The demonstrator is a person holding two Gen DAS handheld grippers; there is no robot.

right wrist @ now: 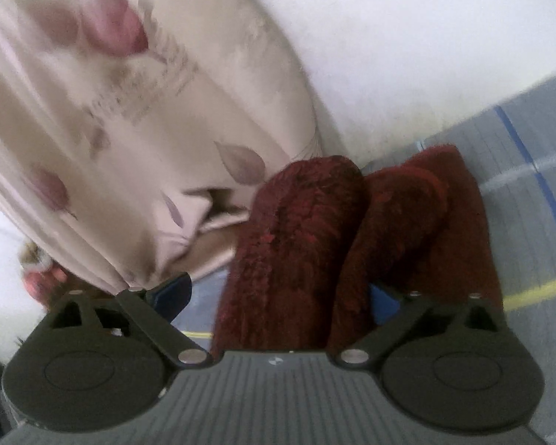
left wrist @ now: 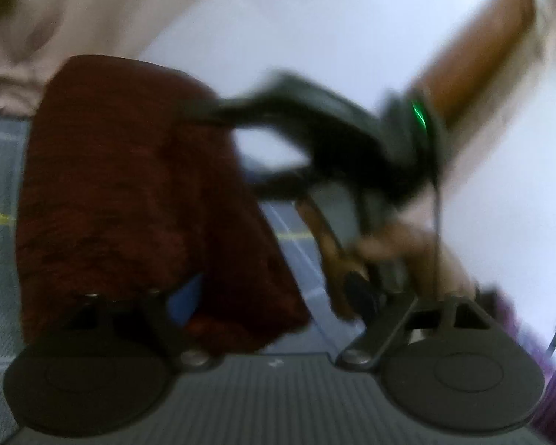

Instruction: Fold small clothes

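A dark red fuzzy garment (left wrist: 129,193) is seen hanging in the left half of the left wrist view, its upper right edge taken by the right gripper (left wrist: 207,113), whose black fingers appear pressed onto the cloth there. In the right wrist view the same garment (right wrist: 307,252) fills the lower centre in two rolled lobes between the fingers.

The left gripper (left wrist: 189,296) shows a blue pad at the cloth's lower edge; its jaws stand wide at the linkage, and whether cloth is actually pinched cannot be told through the blur.

The step in hand is judged to be lifting and spreading the piece before a fold. It would be done well if both held edges were kept level and taut, the slack lobes shaken flat, and the cloth lowered onto the grey checked bed cover (left wrist: 3,170) without being dragged.

Open room is offered by the cover at lower left of the left view and at right of the right view (right wrist: 519,170). A beige floral curtain (right wrist: 111,129) hangs close at upper left and should be kept clear of; a white wall (right wrist: 407,37) lies beyond.
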